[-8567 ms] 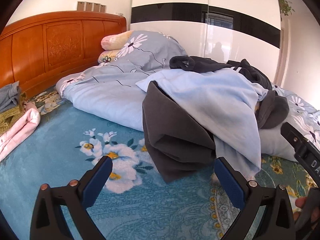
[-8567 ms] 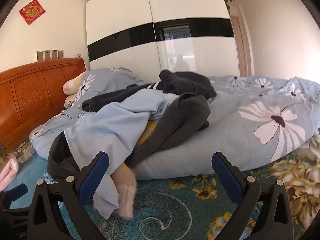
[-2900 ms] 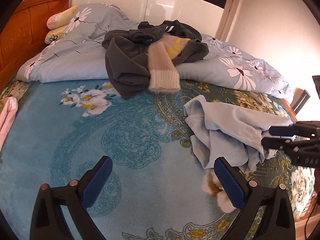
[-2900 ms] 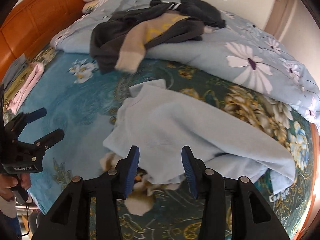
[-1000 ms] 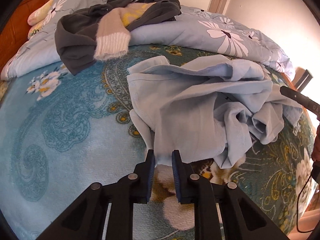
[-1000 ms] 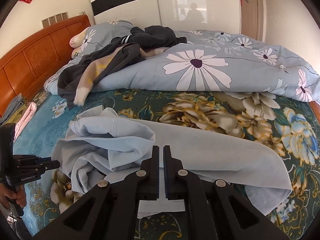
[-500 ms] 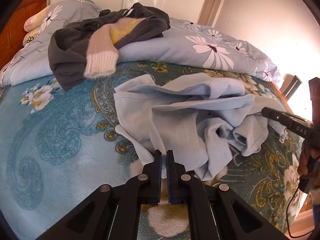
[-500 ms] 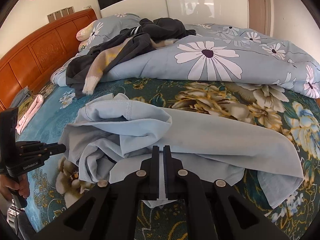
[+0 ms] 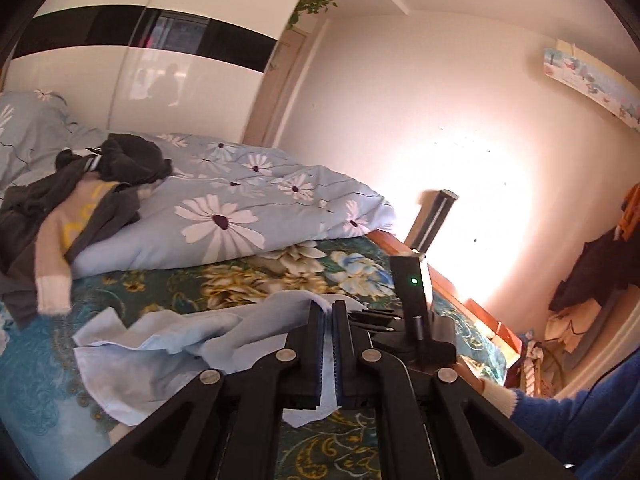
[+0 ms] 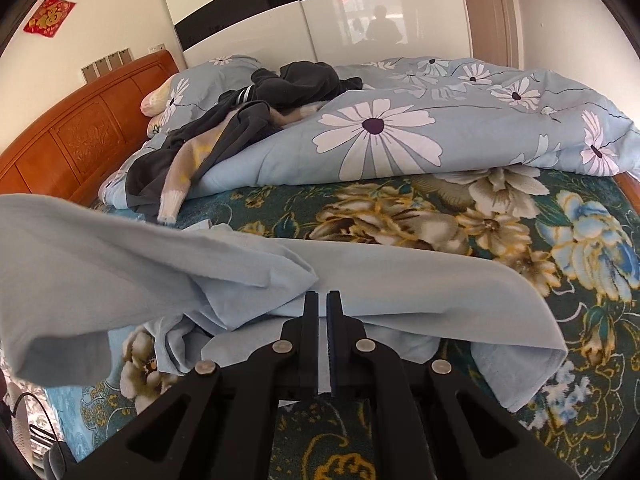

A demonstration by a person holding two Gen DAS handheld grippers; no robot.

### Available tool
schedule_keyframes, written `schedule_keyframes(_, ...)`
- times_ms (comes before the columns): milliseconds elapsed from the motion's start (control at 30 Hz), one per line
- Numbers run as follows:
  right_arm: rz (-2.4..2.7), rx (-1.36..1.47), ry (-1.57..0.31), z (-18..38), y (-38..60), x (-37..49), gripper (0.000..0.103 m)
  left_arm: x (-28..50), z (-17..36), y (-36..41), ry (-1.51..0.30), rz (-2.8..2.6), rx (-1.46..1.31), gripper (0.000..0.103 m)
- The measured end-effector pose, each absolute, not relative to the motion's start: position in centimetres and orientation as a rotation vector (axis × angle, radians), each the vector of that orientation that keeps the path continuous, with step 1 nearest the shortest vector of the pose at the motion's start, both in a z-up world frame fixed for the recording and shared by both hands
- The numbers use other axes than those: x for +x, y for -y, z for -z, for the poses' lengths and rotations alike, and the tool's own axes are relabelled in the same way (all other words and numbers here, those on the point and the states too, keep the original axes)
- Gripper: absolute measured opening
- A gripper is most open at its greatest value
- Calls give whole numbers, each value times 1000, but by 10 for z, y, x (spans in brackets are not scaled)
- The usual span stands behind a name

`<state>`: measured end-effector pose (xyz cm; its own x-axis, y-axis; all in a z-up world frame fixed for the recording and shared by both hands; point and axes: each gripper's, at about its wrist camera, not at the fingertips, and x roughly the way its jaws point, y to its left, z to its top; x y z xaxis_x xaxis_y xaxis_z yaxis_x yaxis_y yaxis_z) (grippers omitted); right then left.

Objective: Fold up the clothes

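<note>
Right wrist view — red wall decoration (image 10: pixel 49 16) characters unreadable; both grippers (image 10: pixel 323 300) (image 9: pixel 328 312) clenched on light-blue garment (image 10: pixel 200 268)

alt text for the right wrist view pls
The right gripper, jaws shut, pinches a pale blue garment that lies spread over a floral bedspread. Behind it a flowered blue duvet carries a heap of dark clothes, with a wooden headboard at left.

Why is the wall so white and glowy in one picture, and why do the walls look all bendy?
In the left wrist view, sunlight glares off the wall, washing out detail there. In the right wrist view the light is even, but the fisheye lens bends the wardrobe and headboard edges and darkens the corners.
</note>
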<state>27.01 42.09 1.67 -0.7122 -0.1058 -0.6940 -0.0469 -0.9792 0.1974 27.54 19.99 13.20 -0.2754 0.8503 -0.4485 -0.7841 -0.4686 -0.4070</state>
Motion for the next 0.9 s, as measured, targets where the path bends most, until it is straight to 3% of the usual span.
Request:
schedule_keyframes(167,2947,1168,344,-30,-457,279,3,283,-66,-252,139,-1815,-961,4)
schedule_keyframes(300,2884,1196,311,-30,-462,282,6,294,-12,-289,18,-1801,-1127,5)
schedule_keyframes(433,2787,1209,274,-21,-444,277,29,296,21,-298,82,-1780,-1246,6)
schedule_keyframes(467,2768,1211,267,-19,-440,275,30,294,25,-298,98,-1772,-1271,7)
schedule_keyframes(500,2748,1214,262,-18,-435,272,30,294,26,-296,98,-1775,-1289,9)
schedule_keyframes(567,2693,1218,257,-15,-426,264,30,292,26,-288,88,-1792,-1323,24)
schedule_keyframes(633,2642,1210,221,-13,-417,257,32,288,21,-270,115,-1813,-1341,43)
schedule_keyframes(733,2583,1194,127,-15,-405,246,43,278,10,-228,214,-1863,-1318,55)
schedule_keyframes(900,2470,1141,-17,-19,-381,218,46,247,-10,-153,354,-2062,-1257,64)
